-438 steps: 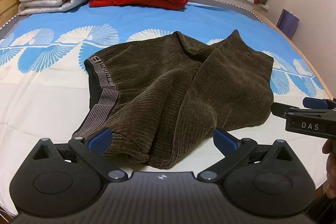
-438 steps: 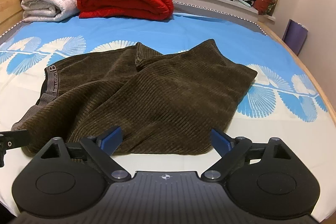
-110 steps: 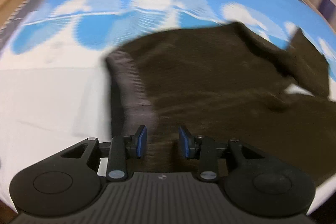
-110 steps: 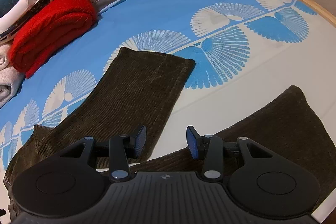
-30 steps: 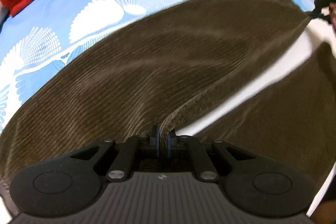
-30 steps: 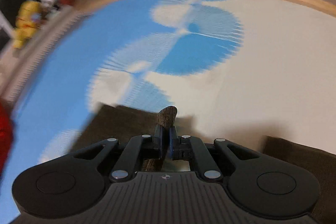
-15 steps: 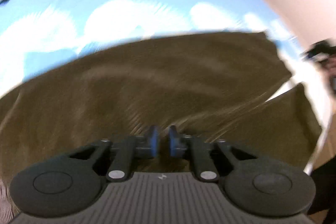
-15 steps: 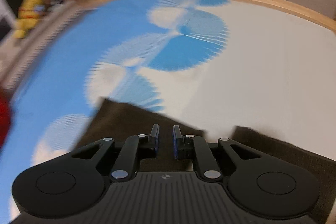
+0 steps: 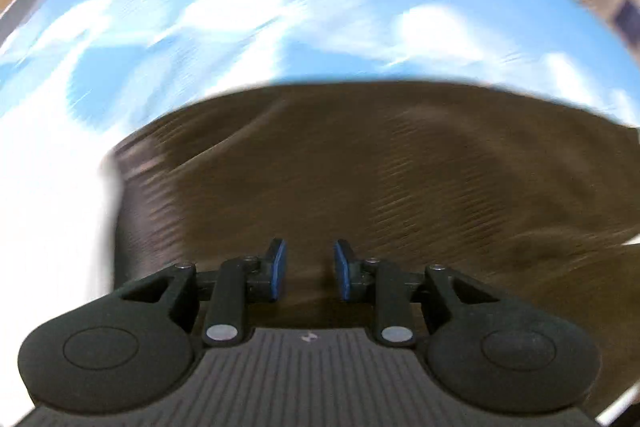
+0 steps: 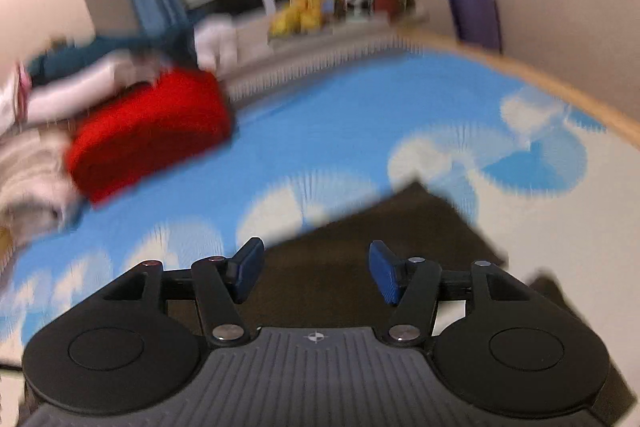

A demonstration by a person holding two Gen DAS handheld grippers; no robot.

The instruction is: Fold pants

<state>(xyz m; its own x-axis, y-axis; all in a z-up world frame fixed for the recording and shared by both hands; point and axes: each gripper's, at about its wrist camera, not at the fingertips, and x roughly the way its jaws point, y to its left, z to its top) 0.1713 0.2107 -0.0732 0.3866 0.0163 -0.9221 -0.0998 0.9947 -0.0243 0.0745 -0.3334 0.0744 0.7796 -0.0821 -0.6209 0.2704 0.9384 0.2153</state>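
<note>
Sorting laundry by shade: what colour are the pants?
Dark brown pants, ribbed like corduroy; clearest in the left wrist view.

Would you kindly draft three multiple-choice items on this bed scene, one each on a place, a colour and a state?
1. Where do the pants lie?
A. On the blue-and-white bed sheet
B. On top of the red blanket
C. On the window ledge

2. What colour are the pads of the right claw?
A. Red
B. Blue
C. Yellow

3. How does the left claw stand?
A. Shut on the pants
B. Shut on nothing
C. Open, nothing between its pads

Key: 1 A, the brown cloth is spread on the patterned sheet. 2 B, both pads show blue. 3 C, a clear gap separates the pads, with the pants beneath; its jaws have just been opening.
</note>
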